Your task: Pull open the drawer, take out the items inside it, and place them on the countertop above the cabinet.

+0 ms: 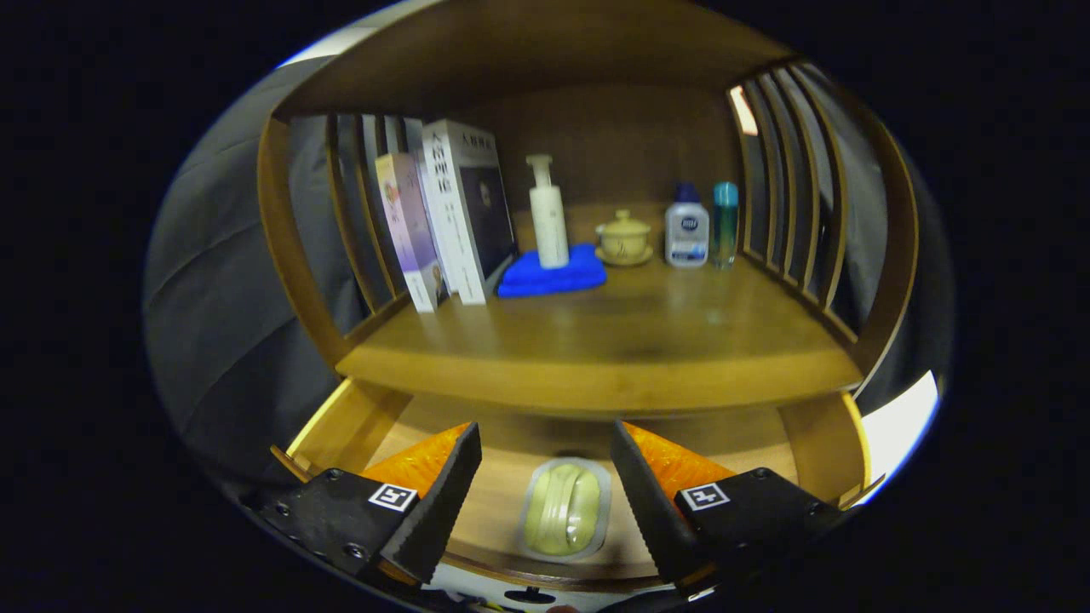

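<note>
The wooden drawer stands pulled open below the countertop. On its floor lies a pale green oval item in a clear wrapper. My gripper hovers above the drawer, open, its two black and orange fingers spread either side of the item and not touching it. The drawer's far part is hidden under the countertop's front edge.
At the back of the countertop stand books, a white pump bottle on a blue cloth, a lidded cup on a saucer, a white bottle with blue cap and a teal tube. Slatted wooden sides flank it.
</note>
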`<act>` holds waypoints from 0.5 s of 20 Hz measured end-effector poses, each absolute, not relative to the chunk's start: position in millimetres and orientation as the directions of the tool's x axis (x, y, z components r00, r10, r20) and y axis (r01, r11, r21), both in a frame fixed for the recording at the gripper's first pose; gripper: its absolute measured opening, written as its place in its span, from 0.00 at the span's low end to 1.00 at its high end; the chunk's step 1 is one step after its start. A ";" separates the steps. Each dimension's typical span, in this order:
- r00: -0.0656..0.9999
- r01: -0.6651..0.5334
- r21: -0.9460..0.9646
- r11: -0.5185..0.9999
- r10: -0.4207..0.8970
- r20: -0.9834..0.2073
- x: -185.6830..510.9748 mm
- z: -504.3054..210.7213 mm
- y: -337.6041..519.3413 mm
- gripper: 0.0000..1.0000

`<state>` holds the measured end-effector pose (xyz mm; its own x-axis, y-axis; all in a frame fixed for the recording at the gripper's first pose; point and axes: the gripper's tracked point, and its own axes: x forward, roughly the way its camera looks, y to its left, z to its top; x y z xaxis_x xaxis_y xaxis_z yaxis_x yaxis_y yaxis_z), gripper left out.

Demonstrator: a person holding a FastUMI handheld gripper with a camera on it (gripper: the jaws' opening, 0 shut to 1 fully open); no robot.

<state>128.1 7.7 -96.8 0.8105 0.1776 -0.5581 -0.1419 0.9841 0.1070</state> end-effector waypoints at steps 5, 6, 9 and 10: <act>0.731 -0.137 0.116 0.984 0.179 -0.658 126.6 -124.0 2.7 0.96; 0.710 -0.138 0.127 0.982 0.188 -0.679 126.3 -131.2 5.0 0.96; 0.661 -0.156 0.132 0.979 0.203 -0.722 121.9 -146.0 8.9 0.95; 0.650 -0.153 0.136 0.979 0.203 -0.733 120.8 -149.0 9.4 0.93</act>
